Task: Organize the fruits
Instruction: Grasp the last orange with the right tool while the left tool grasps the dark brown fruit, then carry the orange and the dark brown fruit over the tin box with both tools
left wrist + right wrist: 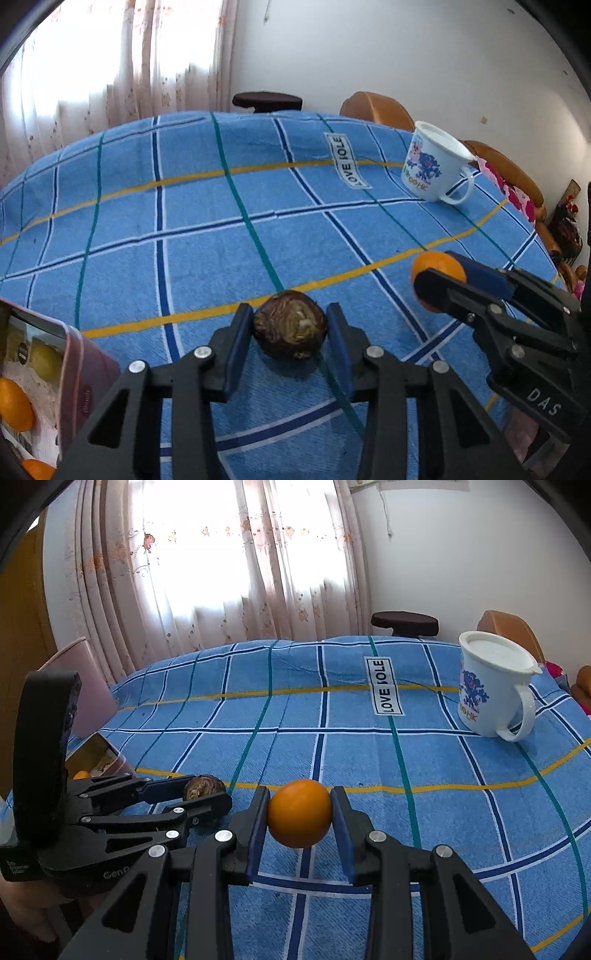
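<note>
My left gripper (290, 328) is shut on a dark brown wrinkled fruit (290, 328), low over the blue checked cloth (184, 221). It also shows in the right wrist view (205, 790) at the left, with the brown fruit (201, 788) between its fingers. My right gripper (299, 812) is shut on an orange (299, 812) and holds it just above the cloth. In the left wrist view the right gripper (437, 280) is at the right with the orange (439, 266) in it. A pink box (33, 387) at the lower left holds oranges (13, 404) and a pale fruit.
A white mug (436, 166) with a blue cartoon print stands at the far right of the table; it also shows in the right wrist view (491, 690). The pink box (96, 760) with its raised lid sits at the table's left edge. Brown chairs and a dark stool stand behind.
</note>
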